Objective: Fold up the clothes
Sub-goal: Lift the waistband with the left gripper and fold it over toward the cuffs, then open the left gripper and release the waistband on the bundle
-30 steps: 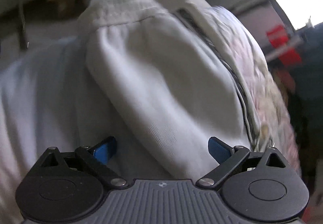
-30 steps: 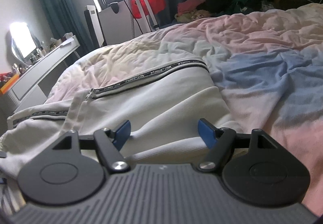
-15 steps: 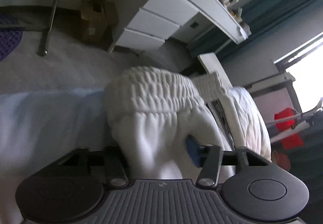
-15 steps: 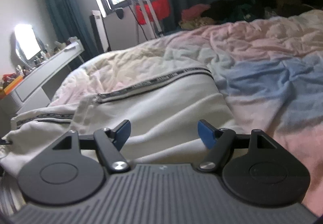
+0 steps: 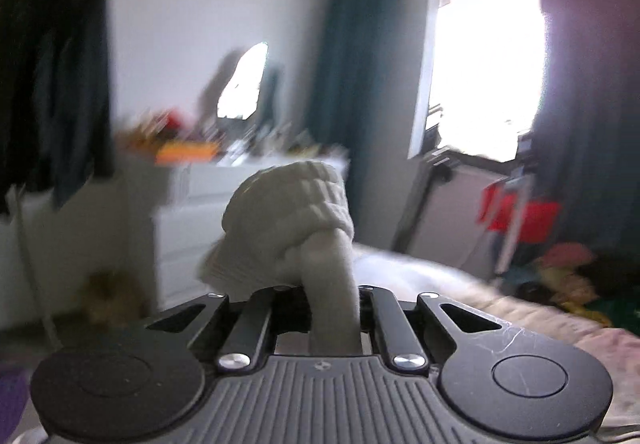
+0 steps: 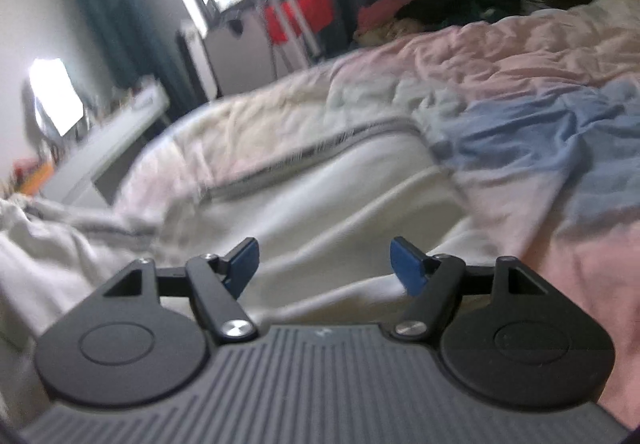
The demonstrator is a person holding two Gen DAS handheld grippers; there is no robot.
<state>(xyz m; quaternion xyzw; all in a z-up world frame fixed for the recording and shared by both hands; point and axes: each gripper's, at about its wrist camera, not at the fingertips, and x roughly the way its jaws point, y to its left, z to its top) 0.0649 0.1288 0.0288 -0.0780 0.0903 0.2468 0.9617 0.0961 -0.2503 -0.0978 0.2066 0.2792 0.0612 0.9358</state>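
Observation:
White trousers [image 6: 340, 204] with a dark lettered side stripe [image 6: 320, 148] lie spread on the bed's pastel quilt [image 6: 520, 104]. In the left wrist view their gathered elastic waistband [image 5: 288, 212] is lifted off the bed and bunched in the air. My left gripper [image 5: 332, 296] has its jaws closing, with a fold of that white fabric pinched tight between them. My right gripper [image 6: 324, 264] hovers just over the trousers' near part, its blue pads [image 6: 408, 264] wide apart and nothing between them.
A white dresser [image 5: 192, 196] with a mirror [image 5: 244, 84] and clutter stands left of the bed. Dark clothes [image 5: 52, 84] hang at the far left. A bright window [image 5: 488, 64], a stand with a red item [image 5: 520, 216] and a clothes pile [image 6: 440, 12] lie beyond the bed.
My left gripper closed on the trousers' waistband, rose and swung level, lifting the fabric off the bed. The right gripper stayed in place, open.

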